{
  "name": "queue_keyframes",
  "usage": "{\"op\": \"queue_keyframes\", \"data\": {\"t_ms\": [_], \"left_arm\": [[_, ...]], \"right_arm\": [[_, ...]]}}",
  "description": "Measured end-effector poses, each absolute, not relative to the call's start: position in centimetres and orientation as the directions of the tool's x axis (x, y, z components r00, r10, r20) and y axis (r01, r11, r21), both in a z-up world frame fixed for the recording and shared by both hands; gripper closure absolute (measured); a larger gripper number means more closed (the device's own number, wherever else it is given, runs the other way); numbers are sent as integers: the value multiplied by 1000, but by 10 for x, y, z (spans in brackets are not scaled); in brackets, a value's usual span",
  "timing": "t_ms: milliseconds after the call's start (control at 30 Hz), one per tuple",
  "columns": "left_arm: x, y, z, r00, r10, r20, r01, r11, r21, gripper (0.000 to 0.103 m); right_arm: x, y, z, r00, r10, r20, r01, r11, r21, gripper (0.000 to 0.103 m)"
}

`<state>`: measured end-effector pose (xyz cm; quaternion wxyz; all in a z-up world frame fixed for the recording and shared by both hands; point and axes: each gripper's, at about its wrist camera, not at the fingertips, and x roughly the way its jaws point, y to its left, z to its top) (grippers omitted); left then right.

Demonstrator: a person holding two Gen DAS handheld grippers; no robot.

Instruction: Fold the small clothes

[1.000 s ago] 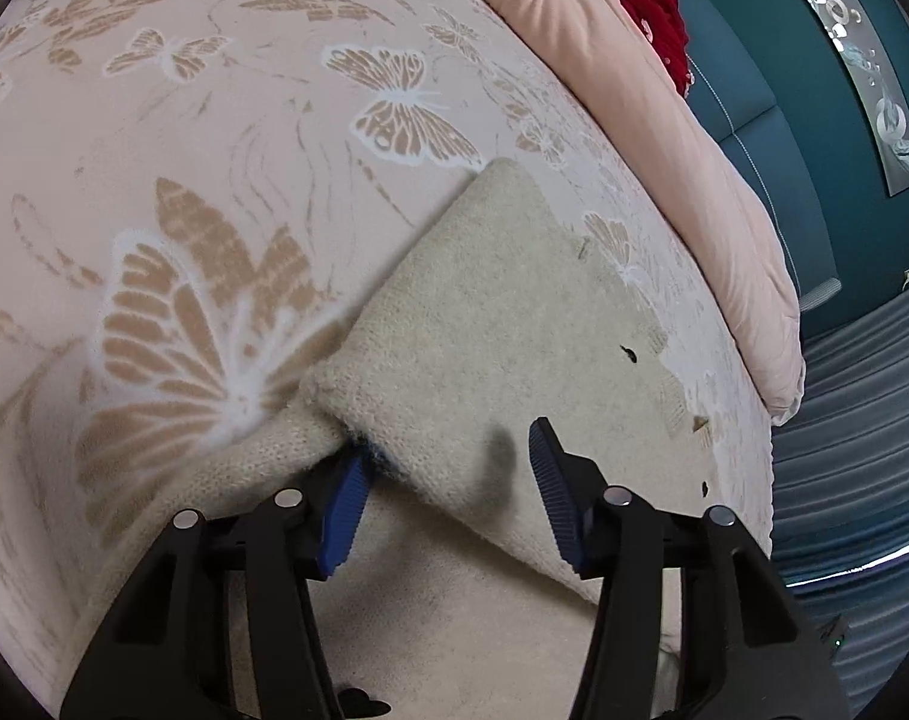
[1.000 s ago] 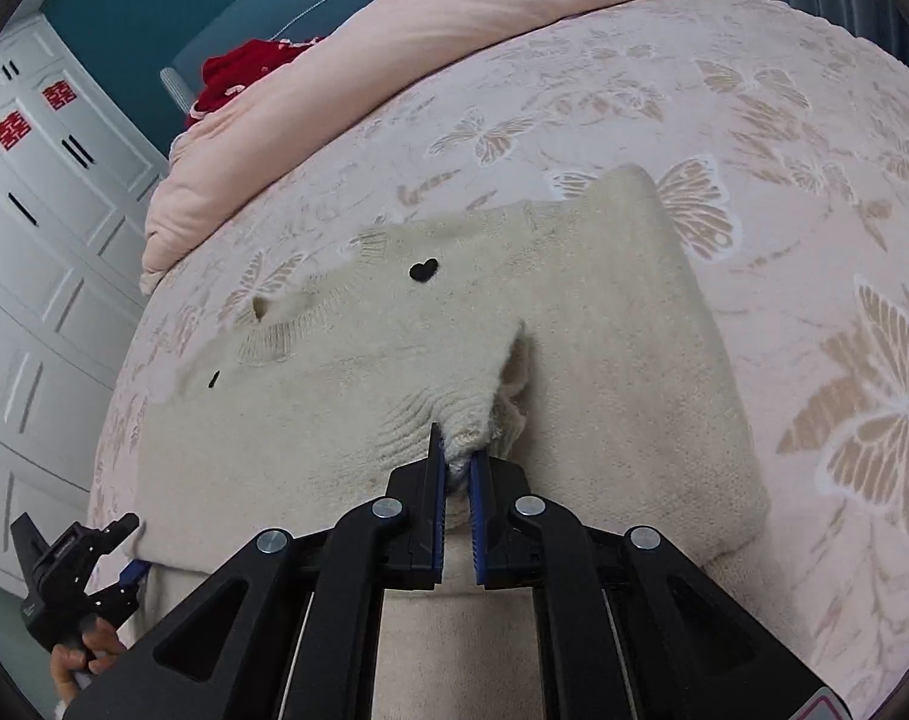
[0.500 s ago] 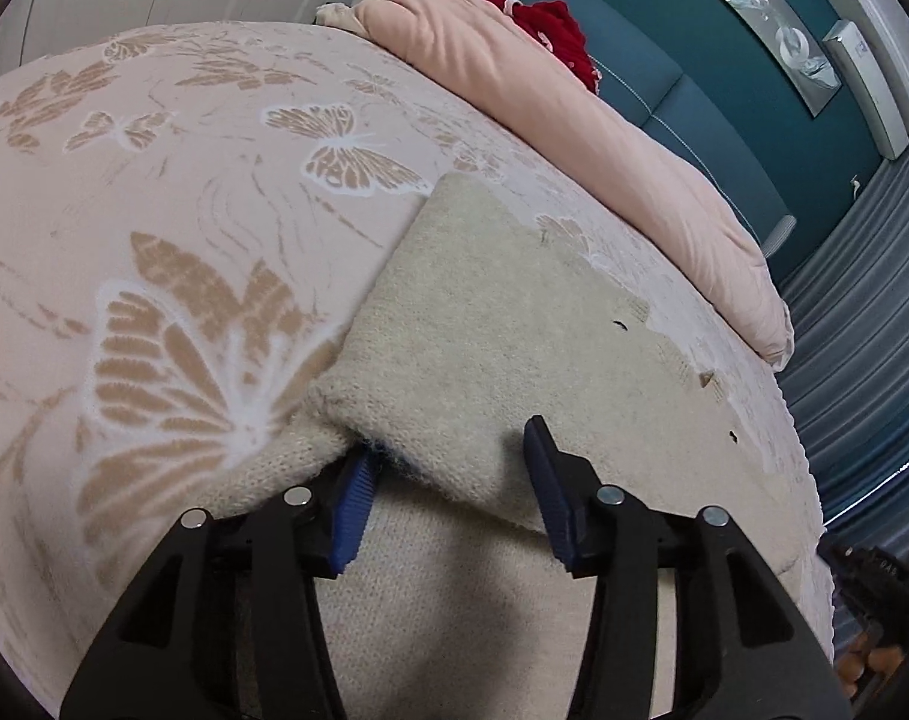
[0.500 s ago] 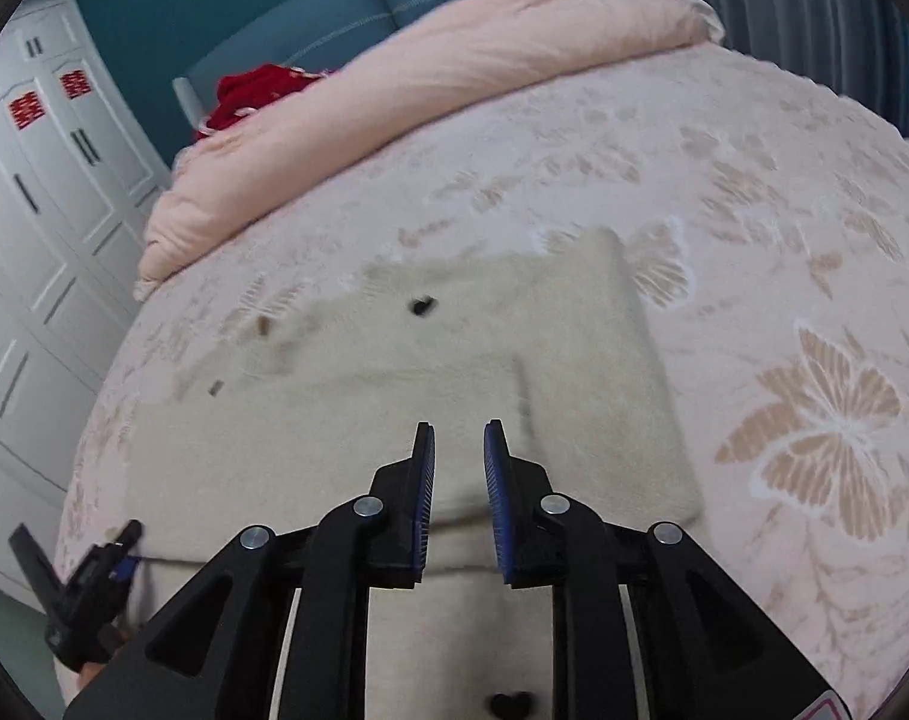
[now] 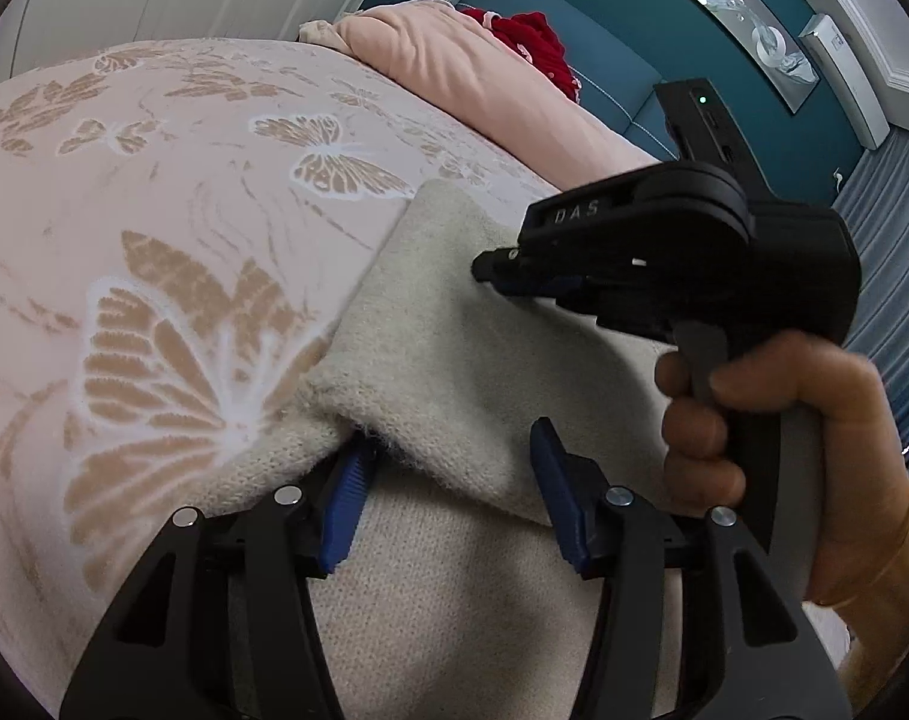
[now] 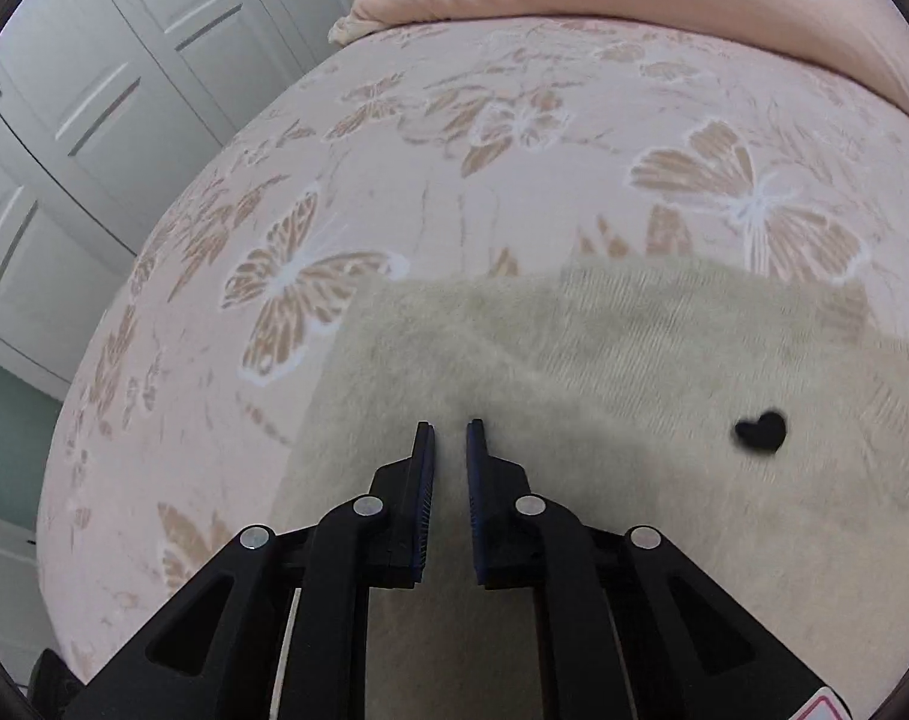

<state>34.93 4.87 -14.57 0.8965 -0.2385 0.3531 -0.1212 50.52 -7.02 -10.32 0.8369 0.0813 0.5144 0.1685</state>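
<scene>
A cream knitted sweater lies folded flat on the bed; it also shows in the right wrist view, with a small black heart on it. My left gripper is open, its jaws on either side of a folded sleeve edge, low over the knit. My right gripper has its jaws slightly apart and holds nothing, just above the sweater. The right gripper also shows in the left wrist view, held in a hand over the sweater.
The bed has a pink bedspread with butterfly prints. A rolled pink quilt and a red item lie at the head. White wardrobe doors stand beyond the bed's edge.
My right gripper let go of the sleeve, opened a little and swung across the sweater into the left wrist view. My left gripper stayed open at the folded edge.
</scene>
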Motion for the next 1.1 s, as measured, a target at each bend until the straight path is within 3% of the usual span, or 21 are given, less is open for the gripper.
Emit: {"op": "queue_keyframes", "data": {"t_ms": [200, 333, 367, 467, 533, 567, 600, 733, 833, 867, 1000, 1100], "left_arm": [[348, 45, -147, 725, -386, -570, 63, 862, -503, 48], [348, 42, -146, 726, -381, -573, 68, 869, -491, 45], [348, 41, -146, 726, -379, -574, 69, 870, -488, 45], [349, 39, -146, 724, -372, -581, 67, 876, -477, 45], [349, 38, -146, 722, -367, -586, 65, 880, -471, 45], [349, 38, -146, 722, -367, -587, 65, 880, -471, 45], [350, 38, -146, 722, -368, -586, 65, 880, -471, 45], [350, 38, -146, 722, -365, -588, 64, 881, -469, 45], [350, 38, -147, 721, -365, -589, 67, 883, -465, 43], [350, 38, -147, 721, -366, -589, 69, 883, -464, 43], [351, 38, -148, 722, -367, -587, 73, 884, -463, 42], [352, 37, -148, 722, -369, -586, 78, 884, -461, 40]], "right_arm": [[446, -171, -63, 603, 354, -715, -106, 924, 368, 72], [363, -288, -73, 669, 118, -734, 151, 945, 289, 52], [344, -316, -76, 671, 43, -740, 232, 936, 265, 52], [318, -378, -96, 620, 47, -783, 355, 874, 333, 47], [325, -383, -111, 580, 116, -806, 339, 866, 368, 50], [327, -380, -112, 581, 121, -805, 326, 871, 366, 80], [329, -374, -107, 600, 147, -786, 290, 876, 385, 96], [314, -366, -65, 732, 121, -670, 217, 891, 398, 96], [326, -391, -116, 570, 105, -815, 319, 886, 337, 95], [324, -395, -125, 556, 96, -826, 333, 885, 327, 96], [309, -368, -66, 683, -47, -729, 319, 917, 240, 84], [342, -313, -47, 674, 218, -706, 95, 922, 376, 84]]}}
